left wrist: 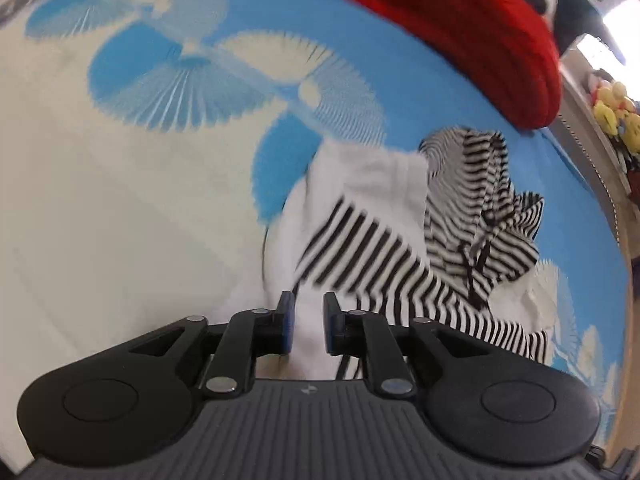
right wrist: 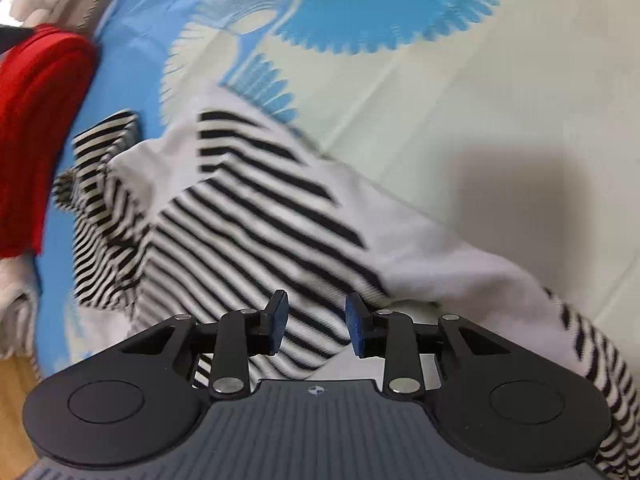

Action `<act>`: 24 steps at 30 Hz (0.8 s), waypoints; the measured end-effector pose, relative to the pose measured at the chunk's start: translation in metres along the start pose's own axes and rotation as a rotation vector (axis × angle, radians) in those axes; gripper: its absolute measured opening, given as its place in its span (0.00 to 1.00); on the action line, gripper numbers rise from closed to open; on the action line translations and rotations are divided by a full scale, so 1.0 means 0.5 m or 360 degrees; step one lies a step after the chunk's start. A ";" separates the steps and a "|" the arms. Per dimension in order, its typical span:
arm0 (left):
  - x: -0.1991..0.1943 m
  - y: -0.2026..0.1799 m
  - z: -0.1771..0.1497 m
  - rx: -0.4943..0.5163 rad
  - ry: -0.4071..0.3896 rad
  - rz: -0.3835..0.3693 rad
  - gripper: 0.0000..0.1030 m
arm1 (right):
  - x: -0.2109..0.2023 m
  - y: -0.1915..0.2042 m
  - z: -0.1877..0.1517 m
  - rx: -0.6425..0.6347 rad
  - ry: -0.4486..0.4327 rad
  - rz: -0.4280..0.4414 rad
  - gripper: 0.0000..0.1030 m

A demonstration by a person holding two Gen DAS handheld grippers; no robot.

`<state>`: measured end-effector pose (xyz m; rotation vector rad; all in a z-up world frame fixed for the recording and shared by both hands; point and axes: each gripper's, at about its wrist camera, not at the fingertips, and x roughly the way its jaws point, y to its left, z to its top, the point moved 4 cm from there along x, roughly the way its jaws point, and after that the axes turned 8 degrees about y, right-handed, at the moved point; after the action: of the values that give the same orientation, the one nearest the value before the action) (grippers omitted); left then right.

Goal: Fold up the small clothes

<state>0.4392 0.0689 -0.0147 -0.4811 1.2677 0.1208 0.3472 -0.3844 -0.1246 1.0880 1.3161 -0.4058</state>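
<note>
Black left gripper (left wrist: 307,322), blue pads (left wrist: 289,320), seemingly ribbed grey housing.

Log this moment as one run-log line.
garment: striped garment crumpled on bedsheet | left gripper: open, over garment | right gripper: open, over garment

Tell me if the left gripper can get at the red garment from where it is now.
Probably yes. The red garment lies far across the sheet, beyond the striped garment beneath the left gripper; nothing stands between, but it's a long reach.
</note>
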 end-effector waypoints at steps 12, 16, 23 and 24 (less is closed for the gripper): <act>0.176 0.030 -0.002 0.0002 0.0299 -0.0004 0.31 | 0.000 0.024 -0.009 -0.0075 -0.0004 -0.0011 0.32; 0.183 0.021 -0.014 0.0066 0.0302 0.0055 0.22 | -0.008 0.082 -0.024 -0.0385 -0.0011 0.0027 0.36; 0.083 -0.037 0.005 0.0372 -0.0028 0.0153 0.00 | 0.004 0.099 -0.036 -0.0494 0.0057 0.0050 0.41; 0.085 -0.033 0.006 0.0356 -0.0018 0.0162 0.00 | 0.009 0.097 -0.036 -0.0469 0.0065 0.0043 0.41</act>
<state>0.4607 0.0480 -0.0490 -0.2234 1.2771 0.0661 0.3762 -0.3450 -0.1070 0.8693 1.3473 -0.1630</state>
